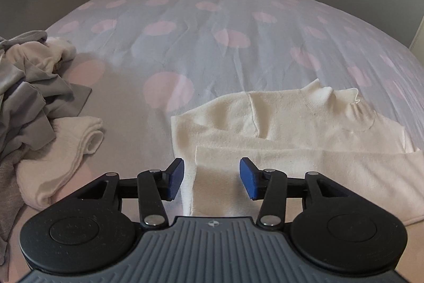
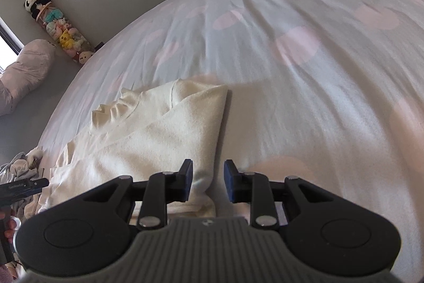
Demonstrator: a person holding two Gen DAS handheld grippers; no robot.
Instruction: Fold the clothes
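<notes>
A cream high-neck sweater [image 1: 278, 118] lies flat on the bed, its collar [image 1: 336, 94] toward the far side. One sleeve [image 1: 304, 163] is folded across the body. My left gripper [image 1: 212, 178] is open just above the sleeve's cuff end, blue pads [image 1: 176, 178] on either side of the fabric without pressing it. In the right wrist view the same sweater [image 2: 159, 134] lies left of centre. My right gripper [image 2: 208, 181] is open over its near right edge, with the fabric close to the left pad [image 2: 188, 181].
The bed sheet [image 1: 212, 31] is pale with pink dots. A heap of grey and white clothes [image 1: 29, 97] and a rolled white garment [image 1: 69, 145] lie to the left. A tube of plush toys [image 2: 61, 28] and a pillow [image 2: 29, 65] stand by the wall.
</notes>
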